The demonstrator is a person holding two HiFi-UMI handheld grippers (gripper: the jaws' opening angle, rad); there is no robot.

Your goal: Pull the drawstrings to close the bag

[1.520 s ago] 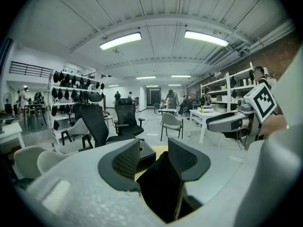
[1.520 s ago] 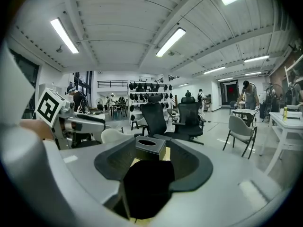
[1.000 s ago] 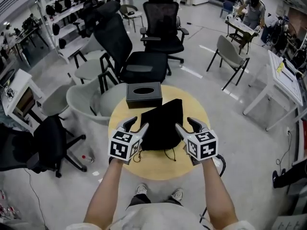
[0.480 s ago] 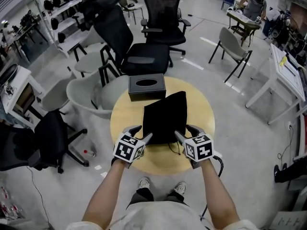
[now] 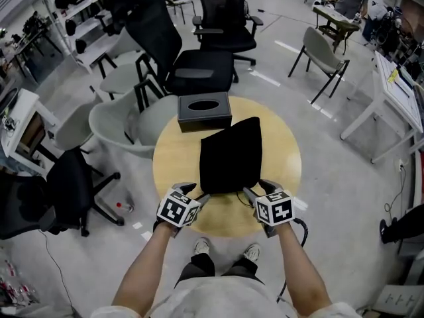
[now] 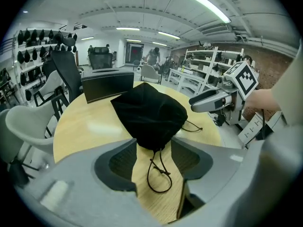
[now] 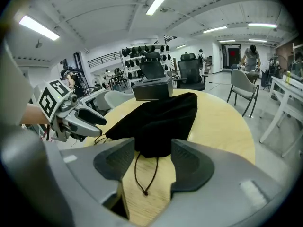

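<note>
At the far left I saw shelving hung with dark gear, and pale chairs on the grey floor. My left gripper hovered at the near edge of the round wooden table. Its jaws had just been opening and stood wide, with a drawstring loop lying untouched on the wood between them. The black bag lay flat mid-table, mouth toward me, with a black box just behind it. My right gripper gaped wide too, the other cord between its jaws, unpinched. Black office chairs stood beyond the table, and white desks at the right.
</note>
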